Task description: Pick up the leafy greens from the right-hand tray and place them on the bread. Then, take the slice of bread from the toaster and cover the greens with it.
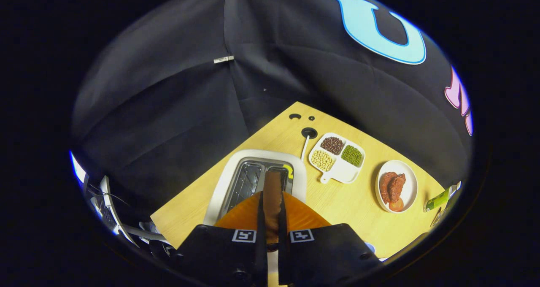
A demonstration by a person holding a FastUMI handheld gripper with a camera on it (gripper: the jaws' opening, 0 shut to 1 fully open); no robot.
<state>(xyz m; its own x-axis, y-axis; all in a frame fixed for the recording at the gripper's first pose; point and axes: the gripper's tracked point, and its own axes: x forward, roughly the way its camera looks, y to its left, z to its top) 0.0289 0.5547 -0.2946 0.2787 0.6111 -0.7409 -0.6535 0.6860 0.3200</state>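
We see the gripper (pixel 272 219) with its two fingers pressed close on a slice of bread (pixel 273 194). The bread stands up on its thin edge between them, brown along the crust, with its wide orange-brown faces spreading out to each side of the fingers.

Just past the bread sits the toaster (pixel 253 179). It is white with a shiny metal top, and we look down into its two slots. The bread is held above the slots.

The toaster stands on a light wooden table (pixel 337 202). A thin white cord (pixel 304 145) runs from the toaster's far side to a round hole in the table.

Beside the toaster, to the right, is a white divided dish (pixel 339 158) with brown, pale yellow and green beans. Further right is a round white plate (pixel 396 185) with reddish-brown pieces of food. Near the table's right edge lies a green tube (pixel 438 199).
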